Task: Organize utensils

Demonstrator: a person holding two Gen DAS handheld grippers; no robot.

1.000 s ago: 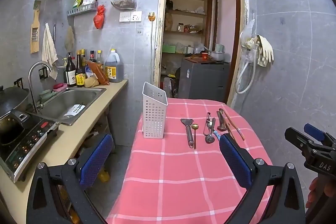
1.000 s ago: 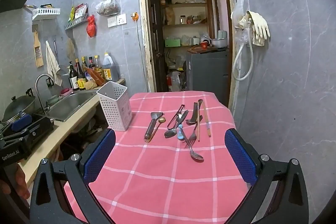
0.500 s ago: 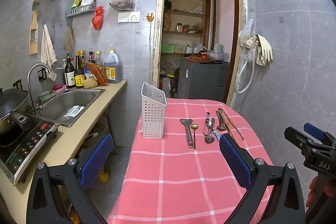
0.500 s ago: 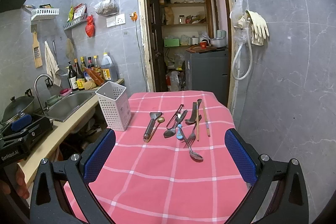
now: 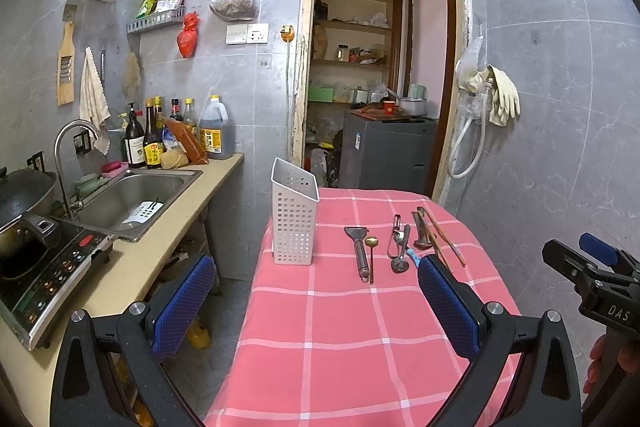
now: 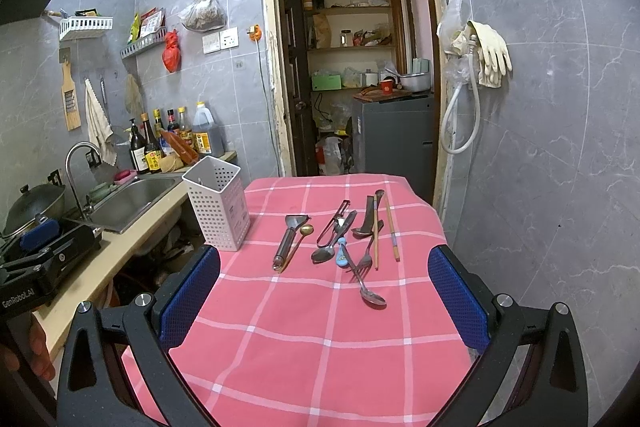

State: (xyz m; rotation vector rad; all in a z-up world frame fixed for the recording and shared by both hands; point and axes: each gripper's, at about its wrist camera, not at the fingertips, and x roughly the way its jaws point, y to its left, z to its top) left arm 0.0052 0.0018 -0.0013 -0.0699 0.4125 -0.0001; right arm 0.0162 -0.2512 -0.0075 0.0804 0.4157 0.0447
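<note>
A white perforated utensil holder (image 5: 294, 217) (image 6: 218, 205) stands upright at the far left of the pink checked table (image 5: 340, 327) (image 6: 320, 327). To its right lie several utensils: a metal scraper (image 6: 288, 239) (image 5: 360, 249), a small gold spoon (image 6: 306, 230), a peeler (image 6: 334, 223), spoons (image 6: 370, 295), a fork (image 6: 366, 255) and chopsticks (image 6: 390, 225). My left gripper (image 5: 316, 303) and my right gripper (image 6: 324, 291) both hover open over the near part of the table, short of the utensils, with nothing between their fingers.
A counter with a steel sink (image 5: 128, 195), bottles (image 5: 152, 143) and an induction cooker (image 5: 44, 267) runs along the left. An open doorway (image 6: 356, 67) with a grey appliance lies behind the table. A tiled wall with a hose and gloves (image 6: 488, 55) closes the right side.
Both views have shifted only slightly; the utensils and holder have not moved and both grippers stay open.
</note>
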